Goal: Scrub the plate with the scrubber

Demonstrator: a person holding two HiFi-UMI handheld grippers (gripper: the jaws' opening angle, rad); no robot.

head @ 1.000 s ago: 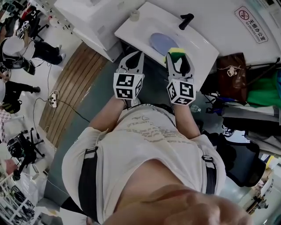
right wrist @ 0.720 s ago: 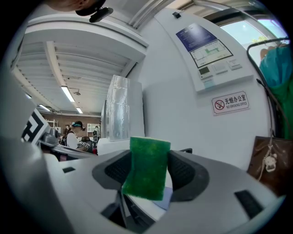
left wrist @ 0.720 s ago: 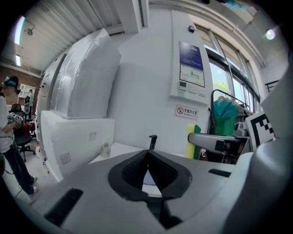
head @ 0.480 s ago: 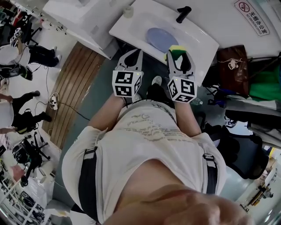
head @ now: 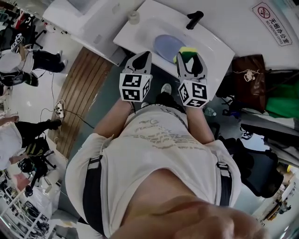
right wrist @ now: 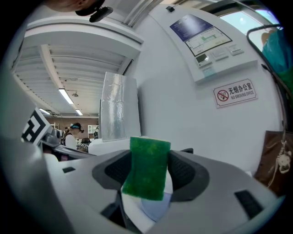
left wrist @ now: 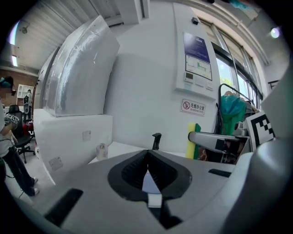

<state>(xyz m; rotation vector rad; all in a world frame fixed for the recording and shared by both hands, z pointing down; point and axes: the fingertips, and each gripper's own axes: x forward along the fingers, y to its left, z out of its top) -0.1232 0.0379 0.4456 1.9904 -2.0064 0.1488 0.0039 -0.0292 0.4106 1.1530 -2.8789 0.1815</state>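
Observation:
A pale blue plate (head: 169, 46) lies in the white sink (head: 210, 42), under the black faucet (head: 195, 19). My right gripper (head: 189, 55) is shut on the scrubber (head: 188, 52), a yellow sponge with a green scouring side; it hangs over the sink's near edge, just right of the plate. In the right gripper view the green scrubber (right wrist: 146, 167) stands upright between the jaws, with the plate (right wrist: 155, 205) below. My left gripper (head: 142, 57) is shut and holds nothing, at the sink's front edge left of the plate. The left gripper view shows the faucet (left wrist: 156, 140) and the scrubber (left wrist: 193, 140).
A small jar (head: 134, 17) stands on the sink's left corner. A white cabinet (head: 88, 14) stands left of the sink, with a wooden floor strip (head: 79, 100) below it. A brown bag (head: 251, 79) and green cloth (head: 284, 98) sit to the right. People stand far left.
Both grippers have come a little nearer to the sink and the plate. The right gripper has kept the scrubber and the left has stayed shut.

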